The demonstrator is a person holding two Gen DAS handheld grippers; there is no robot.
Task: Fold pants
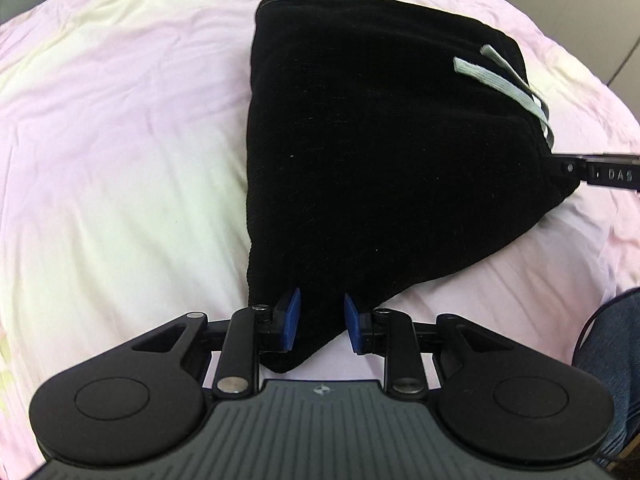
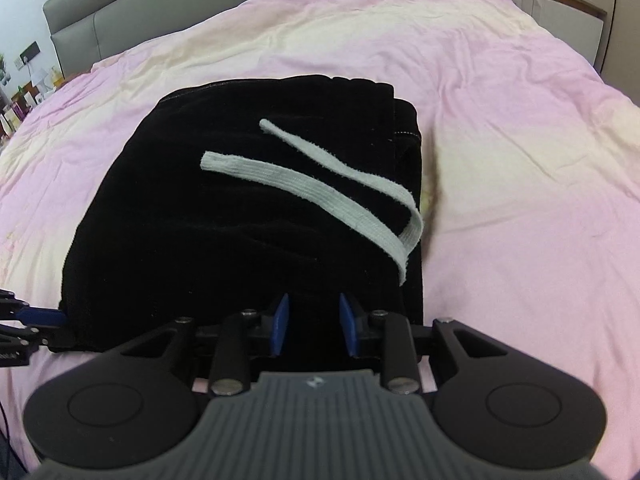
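Left wrist view: your left gripper (image 1: 320,320) sits at 6 o'clock, its two blue-padded fingers (image 1: 291,318) spread apart on either side of the near corner of the black pants (image 1: 372,152). The corner of the cloth lies in the gap between the pads; neither pad visibly presses it. The pants form a folded, compact dark bundle that runs from the fingers toward 12 o'clock and rests on the pink bedspread (image 1: 120,140). A pale drawstring (image 1: 500,76) lies in two strands across the bundle's top at 2 o'clock. Your right gripper (image 1: 592,172) enters at 3 o'clock and meets the bundle's right corner; from here you cannot tell how its fingers stand.

Right wrist view: your right gripper (image 2: 314,330) is at 6 o'clock with its blue fingers (image 2: 347,328) spread, straddling the near edge of the pants (image 2: 208,224); the dark cloth fills the gap between them without a visible pinch. The bundle extends toward 11 o'clock on the bedspread (image 2: 500,160), with the drawstring (image 2: 320,188) crossing its top from the centre toward 4 o'clock. The left gripper (image 2: 40,320) shows at 9 o'clock, touching the bundle's left corner. A grey headboard (image 2: 120,12) stands at 11 o'clock beyond the bed.
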